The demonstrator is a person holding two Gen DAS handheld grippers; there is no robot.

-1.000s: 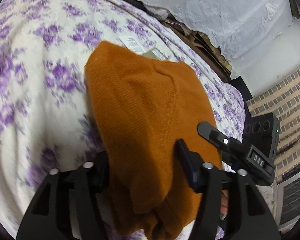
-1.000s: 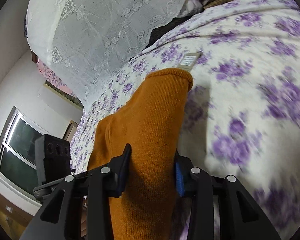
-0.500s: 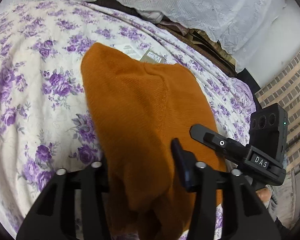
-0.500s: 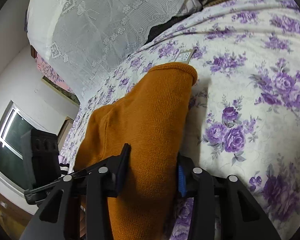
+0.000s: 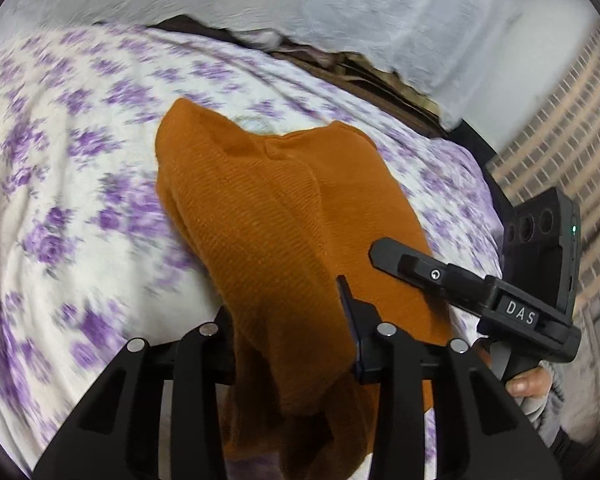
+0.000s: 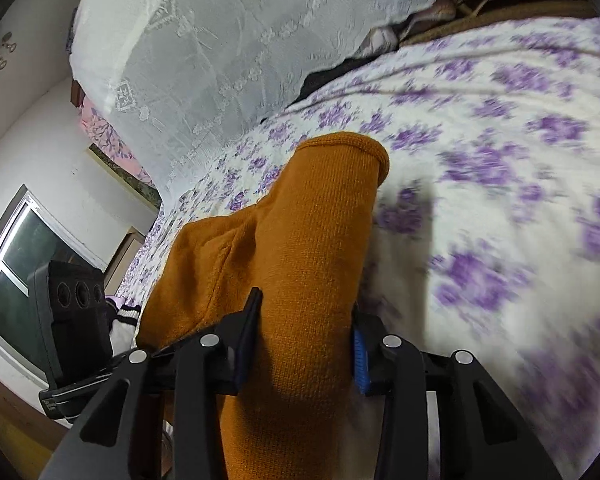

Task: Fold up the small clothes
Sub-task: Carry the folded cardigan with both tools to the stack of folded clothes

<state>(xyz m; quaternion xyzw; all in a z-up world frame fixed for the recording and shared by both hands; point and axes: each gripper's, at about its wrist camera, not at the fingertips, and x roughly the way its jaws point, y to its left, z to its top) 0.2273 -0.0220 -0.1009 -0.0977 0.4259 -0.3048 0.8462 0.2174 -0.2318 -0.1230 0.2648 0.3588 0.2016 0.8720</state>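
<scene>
My left claw point(image 5: 288, 320): jaws closing, orange knit garment point(image 5: 284, 216) bunched between them. The right pad point(image 5: 350, 320) lies against the cloth; the left finger is hidden behind the fold, so I read this as a grip on the garment. Cloth spills below the jaws and hangs toward the bottom of the left view.

My right claw point(image 6: 304, 332): clenched on the same garment. A tube-like stretch, probably a sleeve point(image 6: 324, 216), runs between the two pads and on ahead, ending in a rolled hem point(image 6: 346, 146). The blue pad point(image 6: 360, 360) presses its right side, the black pad its left.

Count: one garment, two claws, both gripping it. From the left view the right claw shows at the garment's right edge, with a fingertip point(image 5: 526, 384) of the hand under it. From the right view the left claw's camera block point(image 6: 74, 308) sits at the far left, beside the cloth.

Garment position: lifted at the near end by both claws, draping away onto the bed point(image 6: 500, 160). The far end rests on the sheet, white with purple flowers. No containers in view.

Beyond the bed: white lace cloth point(image 6: 228, 48), a window point(image 6: 24, 264) at left, a brick-pattern wall point(image 5: 560, 128). Both views are motion-blurred at the edges.
</scene>
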